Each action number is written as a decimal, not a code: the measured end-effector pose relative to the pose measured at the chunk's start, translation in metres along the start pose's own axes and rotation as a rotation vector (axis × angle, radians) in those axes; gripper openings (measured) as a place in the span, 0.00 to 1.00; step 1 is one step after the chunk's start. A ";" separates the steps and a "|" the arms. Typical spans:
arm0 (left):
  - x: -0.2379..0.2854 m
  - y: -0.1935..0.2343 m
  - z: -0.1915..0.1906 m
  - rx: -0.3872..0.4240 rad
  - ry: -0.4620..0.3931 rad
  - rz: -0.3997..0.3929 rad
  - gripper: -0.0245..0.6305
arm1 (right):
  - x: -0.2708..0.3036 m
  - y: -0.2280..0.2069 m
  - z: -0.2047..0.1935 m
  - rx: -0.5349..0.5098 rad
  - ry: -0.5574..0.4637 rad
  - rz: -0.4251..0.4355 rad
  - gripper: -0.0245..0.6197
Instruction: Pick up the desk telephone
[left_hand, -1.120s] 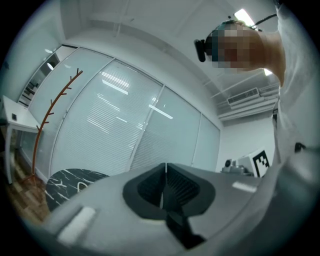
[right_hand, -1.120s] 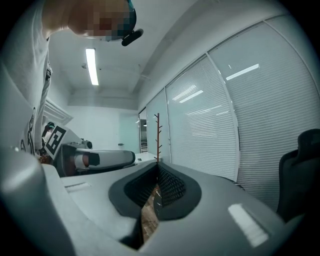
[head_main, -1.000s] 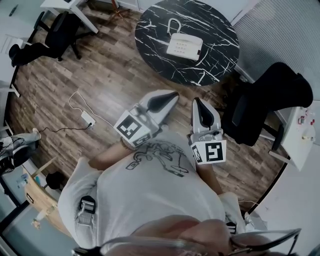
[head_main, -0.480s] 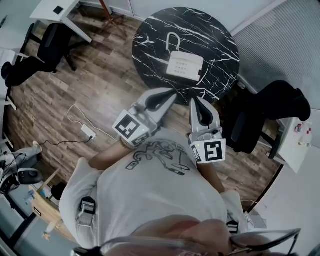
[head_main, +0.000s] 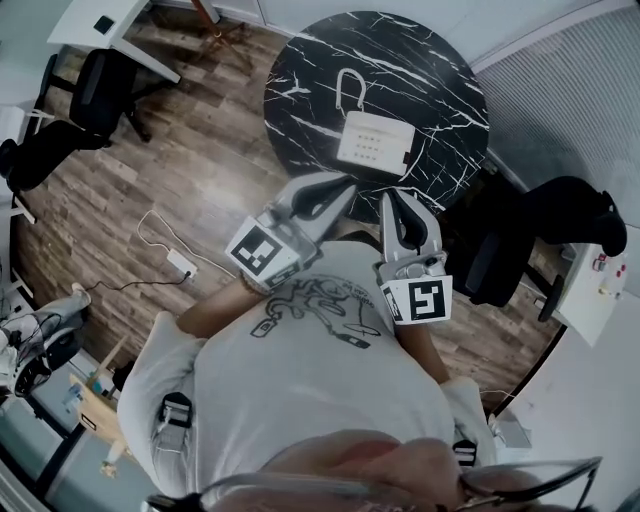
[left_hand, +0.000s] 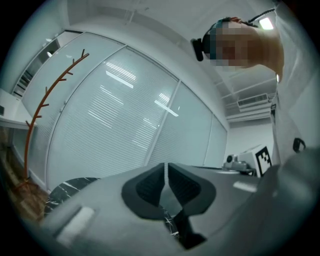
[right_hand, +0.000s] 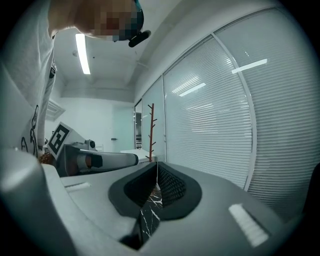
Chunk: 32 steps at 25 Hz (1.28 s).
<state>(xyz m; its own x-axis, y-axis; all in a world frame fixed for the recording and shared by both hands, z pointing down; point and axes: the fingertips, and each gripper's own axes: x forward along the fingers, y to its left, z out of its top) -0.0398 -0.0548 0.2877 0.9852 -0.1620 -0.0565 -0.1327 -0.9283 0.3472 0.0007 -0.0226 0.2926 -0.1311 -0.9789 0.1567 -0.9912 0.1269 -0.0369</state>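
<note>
Left gripper (head_main: 338, 187) and right gripper (head_main: 393, 200) nearer the desk telephone (head_main: 375, 141), fingers of both closed, empty

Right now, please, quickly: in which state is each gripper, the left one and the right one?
The left grey two-jaw gripper: closed, holding nothing.
The right grey two-jaw gripper: closed, holding nothing.

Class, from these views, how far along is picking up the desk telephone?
Done: nothing yet. In hand: left claw and right claw, both shut and empty, hang near the round black marble table. Left: the white desk telephone lies untouched on it; open, grasp, lift.
</note>
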 end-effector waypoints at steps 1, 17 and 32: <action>0.004 0.004 -0.002 -0.004 0.009 0.002 0.07 | 0.003 -0.005 -0.002 0.003 0.005 -0.001 0.05; 0.069 0.072 -0.079 -0.064 0.147 0.102 0.15 | 0.033 -0.096 -0.069 0.044 0.128 -0.007 0.13; 0.091 0.162 -0.216 -0.119 0.344 0.196 0.28 | 0.068 -0.158 -0.200 0.107 0.297 -0.039 0.28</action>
<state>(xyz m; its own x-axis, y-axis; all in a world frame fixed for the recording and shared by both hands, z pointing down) 0.0515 -0.1472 0.5408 0.9243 -0.1916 0.3302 -0.3274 -0.8425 0.4277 0.1454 -0.0776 0.5069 -0.1079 -0.8913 0.4404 -0.9903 0.0573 -0.1266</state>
